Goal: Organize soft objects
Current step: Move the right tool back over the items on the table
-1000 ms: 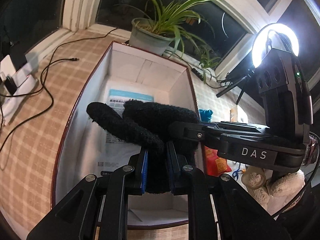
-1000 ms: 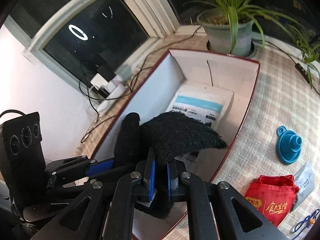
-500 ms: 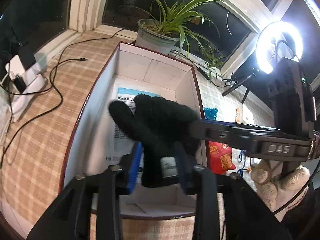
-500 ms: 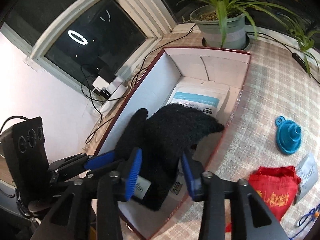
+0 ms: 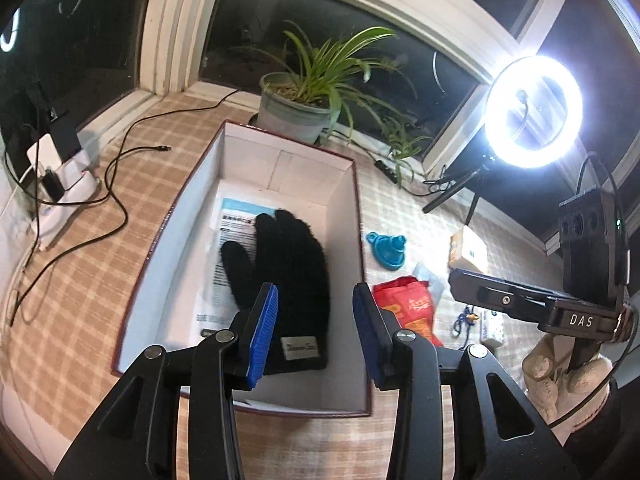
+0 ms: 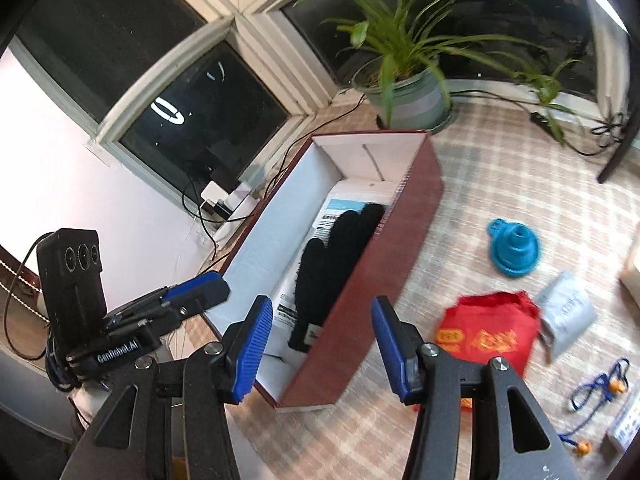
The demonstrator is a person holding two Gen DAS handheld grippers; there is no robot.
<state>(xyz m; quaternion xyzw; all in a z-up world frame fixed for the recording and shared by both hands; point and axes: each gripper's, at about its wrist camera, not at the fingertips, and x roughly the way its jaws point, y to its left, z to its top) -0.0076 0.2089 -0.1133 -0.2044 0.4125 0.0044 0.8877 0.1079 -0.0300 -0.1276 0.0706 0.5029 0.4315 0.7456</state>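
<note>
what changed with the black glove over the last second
Both hand-held grippers, left and right, opened and let go of the fuzzy black glove, then drew back. It dropped flat onto the white printed packet inside the maroon cardboard box. The box, blue silicone funnel and red pouch stayed put.

We can read only a few words. White letters "DAS" stand on the black bar of the right claw's holder [image 5: 578,320], seen from the left camera. White letters "GenRobot.AI" stand on the black bar of the left claw's holder [image 6: 117,351], seen from the right camera. The white packet [image 5: 236,226] in the box has dark print under a blue stripe, but it is too small for us to read. The red bag [image 6: 486,334] has gold signs, too blurry to read. The glove's little tag [image 5: 299,347] is blurry too.
</note>
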